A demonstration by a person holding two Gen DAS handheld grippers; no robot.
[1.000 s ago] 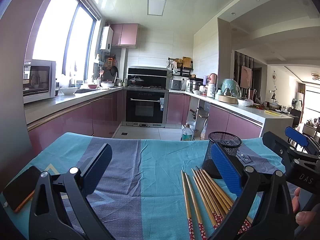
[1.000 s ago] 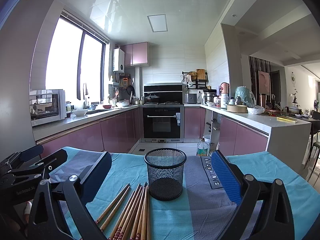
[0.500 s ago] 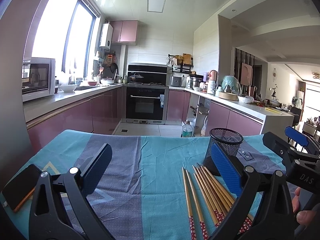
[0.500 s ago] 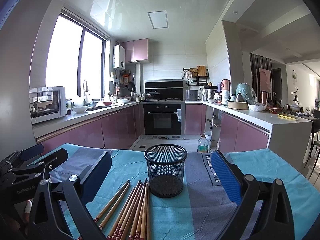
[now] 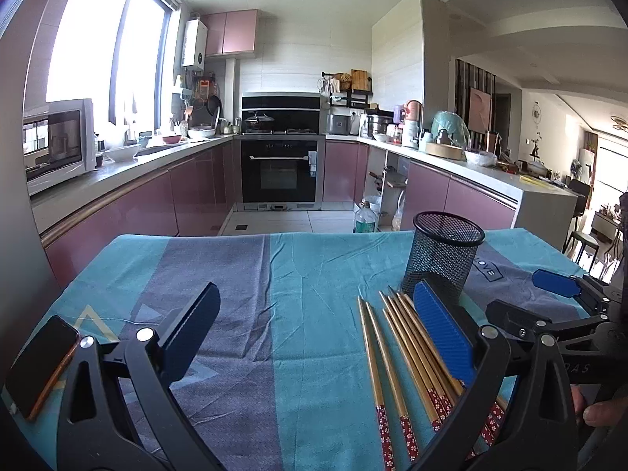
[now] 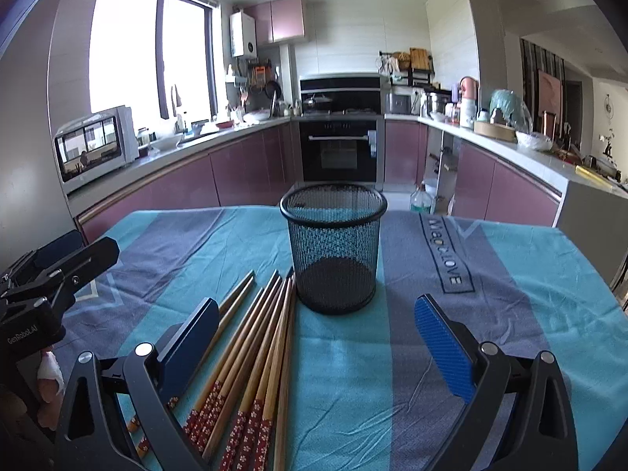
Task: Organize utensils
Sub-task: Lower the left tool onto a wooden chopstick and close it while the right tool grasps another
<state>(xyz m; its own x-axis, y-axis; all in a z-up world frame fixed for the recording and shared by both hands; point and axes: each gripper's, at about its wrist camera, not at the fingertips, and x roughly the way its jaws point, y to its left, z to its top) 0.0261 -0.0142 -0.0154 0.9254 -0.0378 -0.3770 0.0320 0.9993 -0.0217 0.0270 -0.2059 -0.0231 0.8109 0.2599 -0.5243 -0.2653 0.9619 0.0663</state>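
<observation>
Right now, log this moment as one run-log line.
left gripper: open | right gripper: open | chopsticks: on cloth | mesh cup: empty

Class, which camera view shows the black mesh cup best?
The right wrist view: the mesh cup stands central and unobstructed, rim to base. In the left wrist view, the cup sits off right, its base hidden behind the left gripper's blue finger.

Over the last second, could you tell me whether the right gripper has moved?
Yes. In its own view the right gripper has come closer to the mesh cup, which now looms larger against the oven behind.
</observation>
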